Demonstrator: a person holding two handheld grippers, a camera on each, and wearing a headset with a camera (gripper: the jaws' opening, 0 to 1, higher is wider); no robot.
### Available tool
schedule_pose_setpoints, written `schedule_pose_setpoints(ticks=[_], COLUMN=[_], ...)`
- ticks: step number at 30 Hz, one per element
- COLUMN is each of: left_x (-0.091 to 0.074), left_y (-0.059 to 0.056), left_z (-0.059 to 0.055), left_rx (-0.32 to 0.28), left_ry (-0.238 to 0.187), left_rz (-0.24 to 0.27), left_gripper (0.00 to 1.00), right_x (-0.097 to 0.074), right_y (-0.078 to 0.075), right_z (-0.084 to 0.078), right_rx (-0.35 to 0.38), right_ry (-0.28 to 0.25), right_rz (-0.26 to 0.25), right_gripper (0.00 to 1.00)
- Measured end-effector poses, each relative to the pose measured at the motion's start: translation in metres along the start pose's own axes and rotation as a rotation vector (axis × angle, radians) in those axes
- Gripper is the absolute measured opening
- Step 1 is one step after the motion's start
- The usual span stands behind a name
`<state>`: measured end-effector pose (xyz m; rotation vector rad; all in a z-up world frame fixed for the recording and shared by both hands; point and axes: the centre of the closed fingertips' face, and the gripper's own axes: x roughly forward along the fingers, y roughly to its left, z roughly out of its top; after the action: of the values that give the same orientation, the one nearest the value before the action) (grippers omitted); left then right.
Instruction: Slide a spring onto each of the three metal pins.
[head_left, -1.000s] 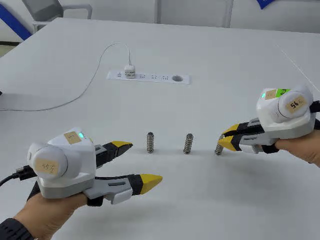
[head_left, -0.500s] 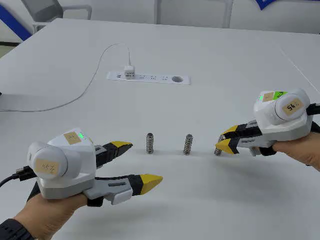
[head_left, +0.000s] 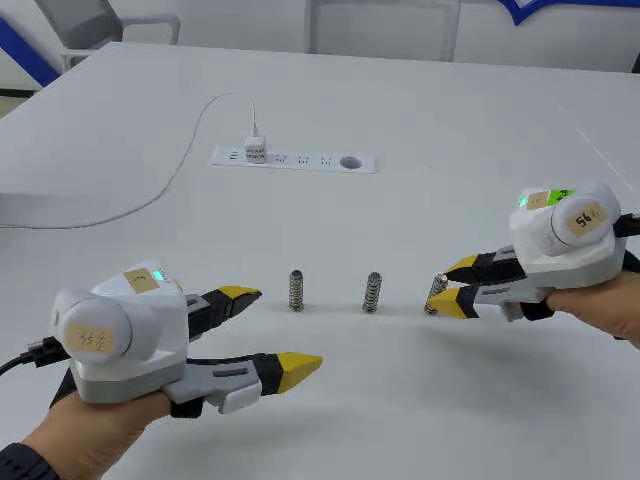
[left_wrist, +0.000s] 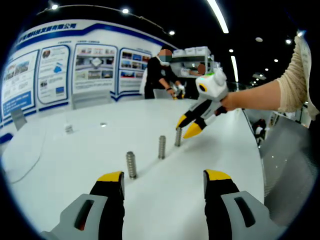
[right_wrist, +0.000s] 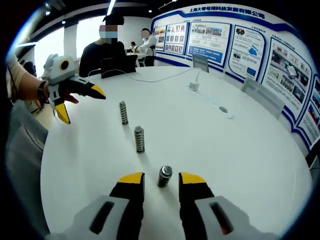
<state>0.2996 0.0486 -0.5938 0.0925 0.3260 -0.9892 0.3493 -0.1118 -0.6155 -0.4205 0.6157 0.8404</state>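
Now the right tool (head_left: 447, 286) is straddling the end spring (right_wrist: 165, 176) near the surface (head_left: 420, 120) front edge, jaws narrow, unclamped; left tool (head_left: 289, 327) hovering wide. Light, bouncy coil: probably grip mid-height.

Right tool (head_left: 441, 289) now sits lower and flatter than a second ago. Its parted jaws flank the rightmost spring (right_wrist: 164, 176) nearer the bench (head_left: 400, 410). Contact indeterminable.

3 springs (head_left: 296, 290) (head_left: 372, 292) (right_wrist: 165, 175) stand on 1 table (head_left: 420, 110). there are 2 grippers: 1 left gripper (head_left: 287, 327) and 1 right gripper (head_left: 438, 289). 1 power strip (head_left: 310, 159) holds 1 charger (head_left: 254, 153) with 1 cable (head_left: 190, 150). 2 chairs (head_left: 75, 18) (head_left: 380, 25) sit behind the table.
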Motion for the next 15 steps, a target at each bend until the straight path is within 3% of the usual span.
schedule_pose_setpoints(ticks=[15], left_x=[0.0], left_y=[0.002], left_z=[0.0], left_rx=[-0.003], left_ry=[0.0], left_rz=[0.004], left_gripper=[0.66], right_x=[-0.012], right_y=[0.003], right_z=[-0.003], right_rx=[0.021], right_ry=[-0.039], right_rz=[-0.009], right_gripper=[0.45])
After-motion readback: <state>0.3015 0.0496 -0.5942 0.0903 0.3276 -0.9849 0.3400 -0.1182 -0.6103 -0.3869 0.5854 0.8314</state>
